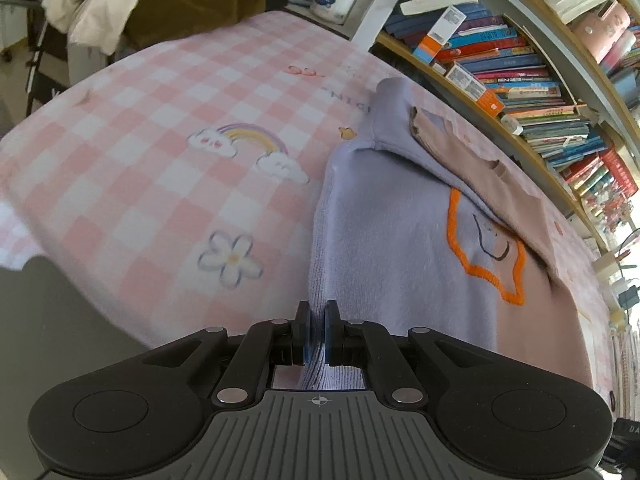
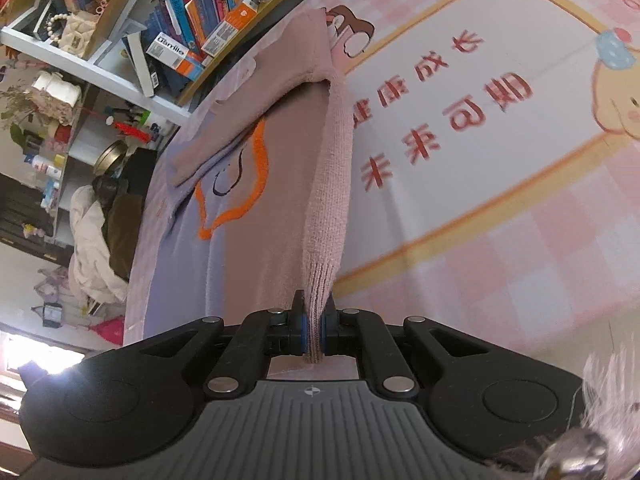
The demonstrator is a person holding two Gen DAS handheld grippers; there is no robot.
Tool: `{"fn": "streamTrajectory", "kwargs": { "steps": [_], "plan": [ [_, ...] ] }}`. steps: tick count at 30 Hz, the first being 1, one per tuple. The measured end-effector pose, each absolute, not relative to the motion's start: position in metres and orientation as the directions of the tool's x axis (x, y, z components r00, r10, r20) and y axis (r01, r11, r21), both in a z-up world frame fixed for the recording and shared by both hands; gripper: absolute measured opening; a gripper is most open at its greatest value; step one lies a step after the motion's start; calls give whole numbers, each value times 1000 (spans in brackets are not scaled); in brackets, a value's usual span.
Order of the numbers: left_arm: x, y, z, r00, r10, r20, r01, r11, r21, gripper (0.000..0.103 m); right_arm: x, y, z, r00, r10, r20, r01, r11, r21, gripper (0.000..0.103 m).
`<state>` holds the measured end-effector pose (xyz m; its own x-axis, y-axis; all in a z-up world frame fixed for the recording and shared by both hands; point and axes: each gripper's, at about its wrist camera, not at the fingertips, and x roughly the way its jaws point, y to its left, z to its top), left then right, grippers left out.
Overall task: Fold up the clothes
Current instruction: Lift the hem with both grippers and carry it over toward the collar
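A knit sweater (image 1: pixel 400 216), half lavender and half dusty pink, with an orange star outline and a drawn face, lies on the pink checked blanket (image 1: pixel 160 152). One pink sleeve is folded across its chest. My left gripper (image 1: pixel 318 334) is shut on the sweater's lavender bottom edge. In the right wrist view the sweater (image 2: pixel 240 248) shows its pink side. My right gripper (image 2: pixel 314 330) is shut on the ribbed cuff of the pink sleeve (image 2: pixel 328 200), which stretches taut up from the body.
Bookshelves (image 1: pixel 520 72) packed with books run along the far side of the bed. A heap of white and brown clothes (image 1: pixel 140 0) lies beyond the blanket's far end. The blanket shows a printed panel with red characters (image 2: pixel 460 108).
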<state>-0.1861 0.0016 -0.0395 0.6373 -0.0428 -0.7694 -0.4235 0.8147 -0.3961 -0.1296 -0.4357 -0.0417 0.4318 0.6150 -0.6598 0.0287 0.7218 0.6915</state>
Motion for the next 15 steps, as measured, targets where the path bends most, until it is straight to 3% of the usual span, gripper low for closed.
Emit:
{"fn": "streamTrajectory", "kwargs": {
  "steps": [15],
  "plan": [
    [-245, -1, -38, 637, -56, -769, -476, 756, -449, 5, -183, -454, -42, 360, 673, -645, -2, 692, 722, 6]
  ]
}}
